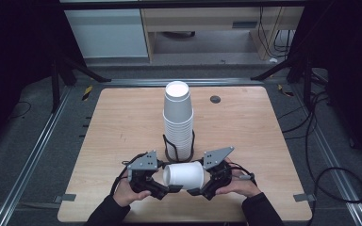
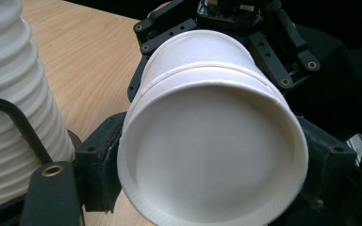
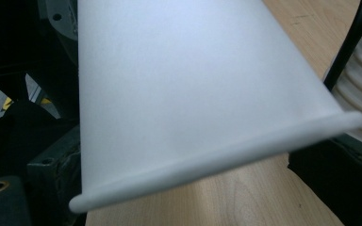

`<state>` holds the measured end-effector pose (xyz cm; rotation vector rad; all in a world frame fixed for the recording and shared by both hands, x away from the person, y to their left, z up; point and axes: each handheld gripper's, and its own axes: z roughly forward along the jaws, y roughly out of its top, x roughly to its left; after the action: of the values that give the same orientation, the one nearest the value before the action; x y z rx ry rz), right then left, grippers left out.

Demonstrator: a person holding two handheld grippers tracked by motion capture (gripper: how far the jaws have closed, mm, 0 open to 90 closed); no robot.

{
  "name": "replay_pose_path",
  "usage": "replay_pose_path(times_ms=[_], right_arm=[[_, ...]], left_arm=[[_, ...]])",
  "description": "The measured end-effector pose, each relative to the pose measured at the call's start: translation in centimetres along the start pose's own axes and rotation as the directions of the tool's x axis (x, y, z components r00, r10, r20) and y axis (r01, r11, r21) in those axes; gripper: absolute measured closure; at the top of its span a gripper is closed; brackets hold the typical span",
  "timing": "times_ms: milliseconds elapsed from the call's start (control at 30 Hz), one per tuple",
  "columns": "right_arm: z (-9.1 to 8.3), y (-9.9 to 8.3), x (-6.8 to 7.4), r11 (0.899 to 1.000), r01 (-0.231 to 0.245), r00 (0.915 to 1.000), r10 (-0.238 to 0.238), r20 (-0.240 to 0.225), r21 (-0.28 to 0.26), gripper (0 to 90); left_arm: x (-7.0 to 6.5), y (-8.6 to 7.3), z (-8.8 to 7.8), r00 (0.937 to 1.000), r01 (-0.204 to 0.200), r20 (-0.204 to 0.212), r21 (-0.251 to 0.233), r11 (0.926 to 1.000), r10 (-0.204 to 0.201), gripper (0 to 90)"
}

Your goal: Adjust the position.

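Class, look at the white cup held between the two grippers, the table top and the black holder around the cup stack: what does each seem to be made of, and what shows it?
White cup: probably paper, matte, with a rolled rim and a side seam.
Table top: wood or wood-look laminate, smooth, pale grain lines.
Black holder: seemingly coated metal wire, thin bent rods.

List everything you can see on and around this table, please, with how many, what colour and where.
Single paper cup: one, white, lying on its side between the two claws, near edge.
Cup stack: one tall stack, white, upside down, table middle.
Wire holder: one, black, around the stack's base.
Table: one, light wood.
Round cap: one, dark, far right of tabletop.
Cabinet: one, pale, behind the table.
Left claw: black, at the cup's bottom end.
Right claw: black, at the cup's rim end.
Hands: two, holding the claws.
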<state>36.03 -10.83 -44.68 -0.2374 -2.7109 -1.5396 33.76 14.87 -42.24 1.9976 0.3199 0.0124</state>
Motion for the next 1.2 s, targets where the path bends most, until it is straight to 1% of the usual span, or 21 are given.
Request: replay_pose_path(times_ms=[267, 633, 800, 933, 1033, 1133, 1200], right_arm=[[0.2, -0.1, -0.2, 1.000, -0.012, 0.9999, 0.012, -0.010, 0.012, 8.4], [0.3, -0.3, -0.2, 1.000, -0.012, 0.9998, 0.013, -0.013, 0.024, 9.3], [0.2, -0.2, -0.2, 1.000, -0.009, 0.9999, 0.009, -0.008, 0.019, 9.6], [0.0, -0.2, -0.2, 1.000, -0.004, 1.0000, 0.004, 0.002, 0.013, 9.7], [-0.2, -0.3, -0.3, 1.000, 0.000, 0.9999, 0.000, 0.010, 0.014, 9.8], [-0.6, -0.2, -0.4, 1.000, 0.004, 0.9995, -0.004, 0.030, 0.019, 10.2], [-0.9, -0.2, -0.5, 1.000, 0.000, 0.9995, -0.001, 0.033, 0.010, 10.6]], left_arm=[[0.2, -0.1, 0.1, 1.0000, 0.007, 0.006, 0.005, 1.0000, -0.007, 22.1], [0.2, -0.2, 0.2, 1.0000, 0.003, 0.004, 0.015, 0.9999, -0.003, 22.1], [0.3, -0.2, 0.2, 1.0000, 0.006, 0.004, 0.014, 0.9999, -0.007, 21.6], [0.2, -0.1, 0.0, 0.9998, -0.002, -0.021, 0.006, 1.0000, 0.002, 19.2], [0.3, 0.0, -0.2, 0.9998, -0.001, -0.021, 0.002, 1.0000, 0.001, 17.4], [0.4, 0.0, -0.8, 0.9995, 0.005, -0.031, 0.003, 1.0000, -0.005, 16.8], [0.5, 0.1, -1.0, 0.9992, 0.002, -0.040, -0.004, 1.0000, -0.002, 16.8]])
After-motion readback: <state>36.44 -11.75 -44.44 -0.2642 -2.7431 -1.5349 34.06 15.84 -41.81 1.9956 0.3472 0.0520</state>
